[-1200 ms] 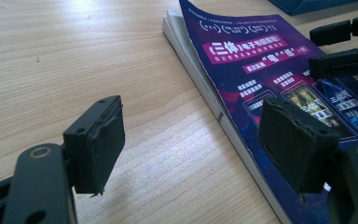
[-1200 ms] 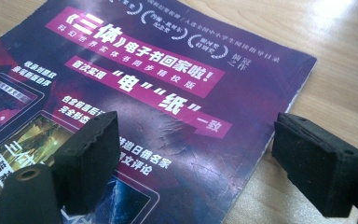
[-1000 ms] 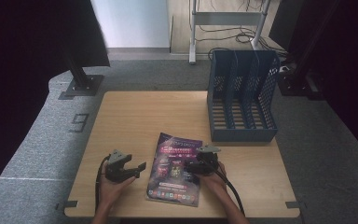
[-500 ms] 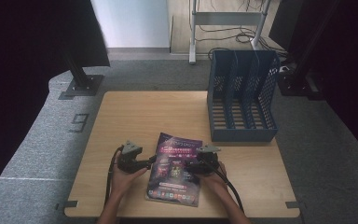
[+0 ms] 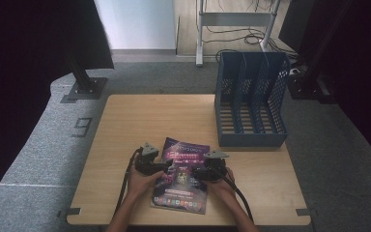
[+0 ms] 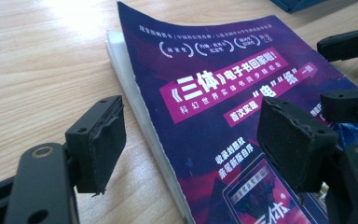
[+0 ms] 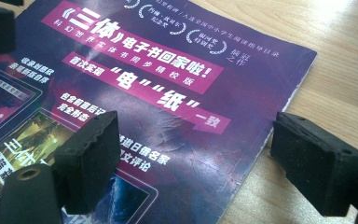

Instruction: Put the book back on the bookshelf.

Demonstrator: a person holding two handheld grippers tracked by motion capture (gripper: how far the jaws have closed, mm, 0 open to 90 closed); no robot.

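Magazine [image 5: 182, 176] lay flat on the worktop [image 5: 140, 121], near its front edge, purple cover up, well apart from the blue file rack [image 5: 251, 104] standing at the far right. Left hand-held gripper [image 5: 166, 166] sat at the magazine's left edge, jaws spread wide and straddling that edge: one pad [image 6: 103, 140] over bare wood, the other above the cover. Right hand-held gripper [image 5: 196, 172] sat at the right edge, likewise released, jaws apart astride the edge. Neither gripped the magazine.
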